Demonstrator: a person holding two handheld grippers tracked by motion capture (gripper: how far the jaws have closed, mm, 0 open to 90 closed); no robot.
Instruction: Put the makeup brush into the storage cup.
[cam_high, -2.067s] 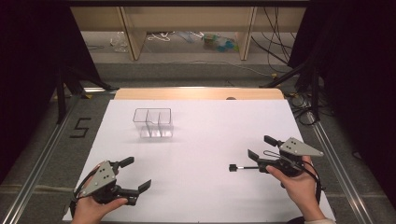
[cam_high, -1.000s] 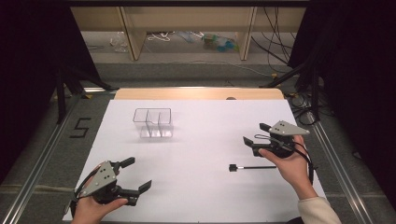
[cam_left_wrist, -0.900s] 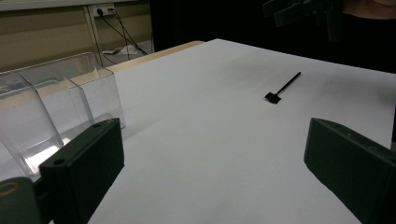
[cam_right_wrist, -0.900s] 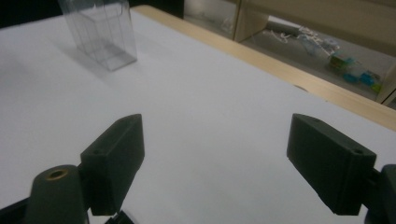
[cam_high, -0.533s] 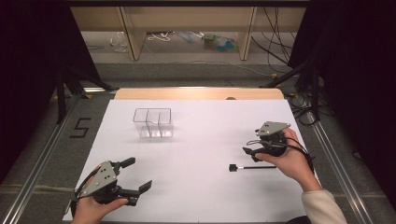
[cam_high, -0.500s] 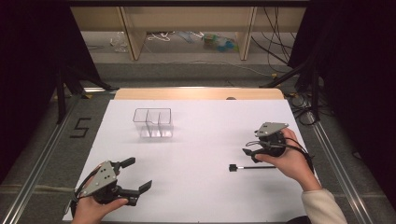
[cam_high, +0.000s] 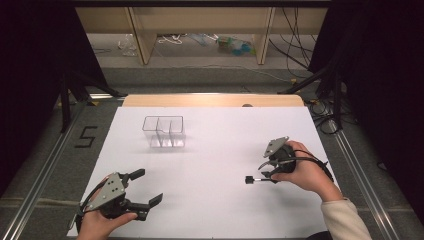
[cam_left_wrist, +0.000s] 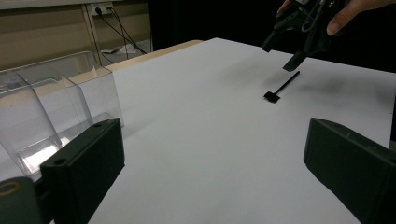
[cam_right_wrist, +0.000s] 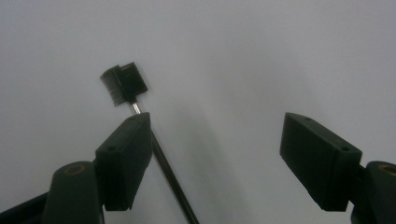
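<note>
Notes from the high view first. We saw the right gripper (cam_high: 267, 170) hanging over the handle end of a small black brush (cam_high: 256, 179), which lay flat on the white desk (cam_high: 215, 200) toward the right side, its head pointing left. The fingers had just been closing a little, yet they stood apart and nothing was gripped between them. The left gripper (cam_high: 145, 189) rested near the front left corner, fingers spread and empty. A clear divided organizer (cam_high: 164, 132) stood upright toward the back left, well apart from the brush, and its compartments looked empty as far as we could tell.

From the left gripper view, we recorded its own two fingers (cam_left_wrist: 84, 163) wide apart at the bottom of the frame with bare desk between them. The organizer (cam_left_wrist: 51, 112) sat just beyond the left finger. Farther off, the right gripper (cam_left_wrist: 299, 35) hovered close above the brush (cam_left_wrist: 281, 88); we could not tell whether a fingertip touched the handle.

From the right gripper view, we noted the brush (cam_right_wrist: 125, 84) running diagonally, its thin handle passing beside and under the left finger (cam_right_wrist: 123, 158), not centred in the gap. The other finger stood well clear.

Our judgement: the work was at its beginning. The reach was nearly done; the grasp, the lift and the carry, probably to the organizer, all remained.
</note>
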